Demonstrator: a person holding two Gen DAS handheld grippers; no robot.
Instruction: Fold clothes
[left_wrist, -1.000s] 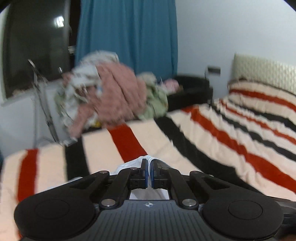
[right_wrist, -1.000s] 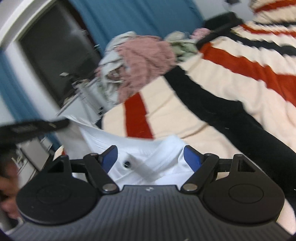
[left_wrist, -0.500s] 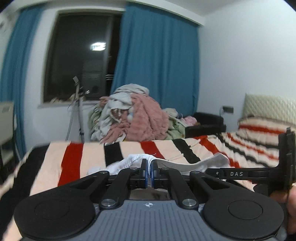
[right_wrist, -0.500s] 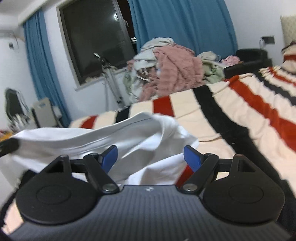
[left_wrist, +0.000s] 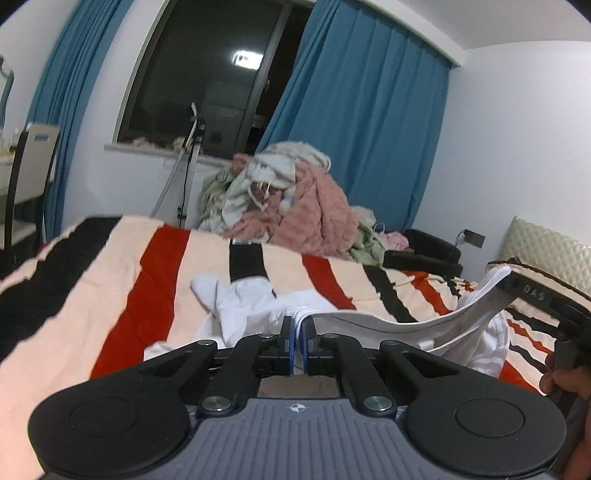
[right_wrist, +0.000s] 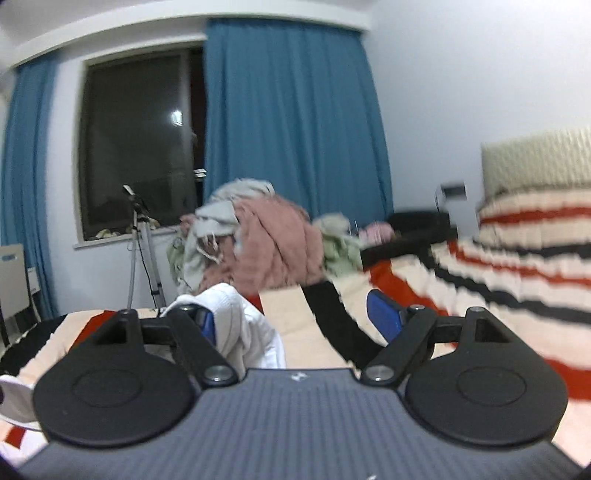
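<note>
The striped bed (left_wrist: 122, 291) carries a laundry heap (left_wrist: 295, 210) at its far edge. Nearer lies the white shirt (left_wrist: 251, 306), one edge lifted. The left tongs (left_wrist: 297, 328) pinch that edge; the right tongs (right_wrist: 291, 317) gape (cloth against the left pad).

right hand-held gripper (right_wrist: 295, 314): jaws wide apart | white garment (right_wrist: 247, 325) against its left finger | clothes pile (right_wrist: 266, 240) ahead on bed (right_wrist: 480, 295)
</note>
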